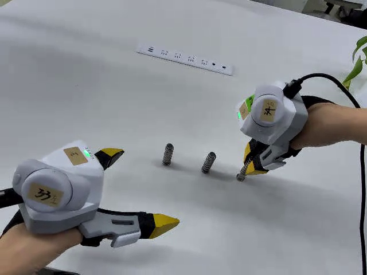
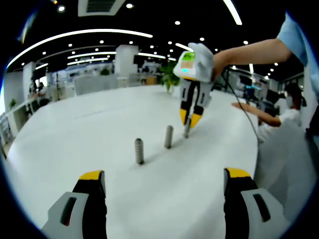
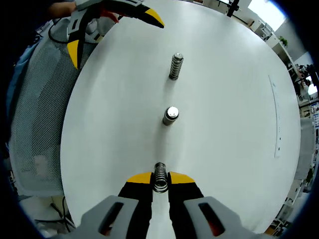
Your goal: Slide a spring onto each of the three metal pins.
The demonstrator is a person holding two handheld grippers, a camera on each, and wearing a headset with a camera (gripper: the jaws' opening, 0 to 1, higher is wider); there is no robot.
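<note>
The right gripper (image 3: pixel 160 180) is closed on a spring (image 1: pixel 245 169), its two yellow-tipped jaws pressing the coil from either side just above the white table (image 1: pixel 86 69). This spring is a narrow grey metal coil with tightly spaced turns. In the head view it leans away from upright, with its lower end on the tabletop and its upper part hidden between the jaws. Whether a pin runs inside it cannot be told. It stands at one end of a short straight row of three. The middle spring (image 3: pixel 170 115) stands nearly upright, well apart from the held one, and a shiny flat round pin top (image 3: pixel 172 111) shows at its upper end. The far spring (image 3: pixel 176 65) is upright too, its coils plainly ribbed, with a small dark shadow at its foot. The left gripper (image 2: pixel 164 178) hangs low over the table on the near side of the row, touching nothing, its jaws spread wide with bare table between them. A white power strip (image 1: pixel 184 58) lies flat on the table well beyond the row.
</note>
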